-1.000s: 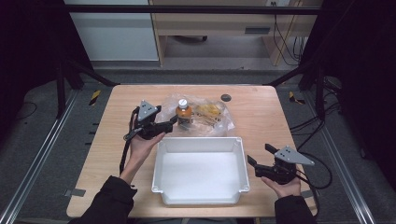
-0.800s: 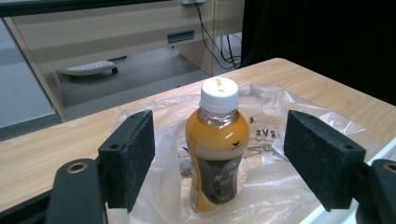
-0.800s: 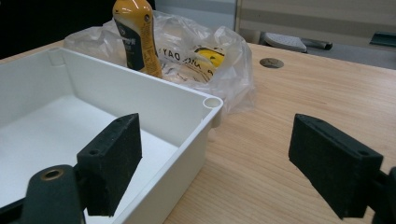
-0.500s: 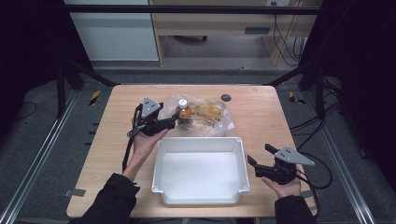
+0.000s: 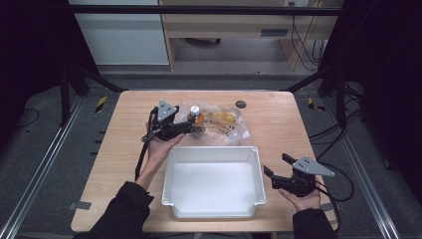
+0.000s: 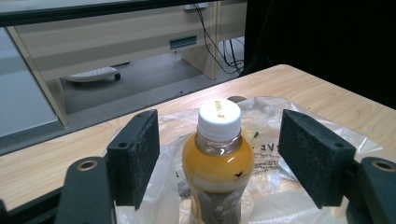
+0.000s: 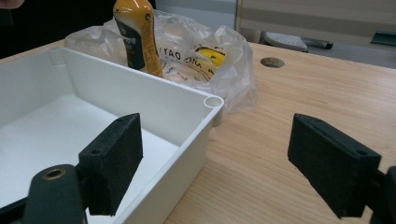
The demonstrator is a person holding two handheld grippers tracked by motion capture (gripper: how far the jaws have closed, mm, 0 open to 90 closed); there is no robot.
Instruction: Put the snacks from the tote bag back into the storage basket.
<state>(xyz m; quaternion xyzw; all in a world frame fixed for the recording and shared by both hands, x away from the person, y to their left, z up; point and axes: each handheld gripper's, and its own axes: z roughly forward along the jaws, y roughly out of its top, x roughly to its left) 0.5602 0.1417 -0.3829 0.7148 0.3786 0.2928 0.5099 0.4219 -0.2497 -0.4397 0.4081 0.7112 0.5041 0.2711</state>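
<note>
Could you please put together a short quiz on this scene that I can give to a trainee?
1. True or false: the pads of the left hand-held gripper already press on the bottle.
2. What lies inside the white bin? A) a bottle B) a plastic bag C) nothing
3. Which hand-held gripper waits beside the bin's right wall?

Key:
1. False. The bottle stands upright between the jaws, which have just been closing, with a gap on each side.
2. C. The plastic bag lies on the table behind the bin.
3. The right hand-held gripper, jaws open.
</note>
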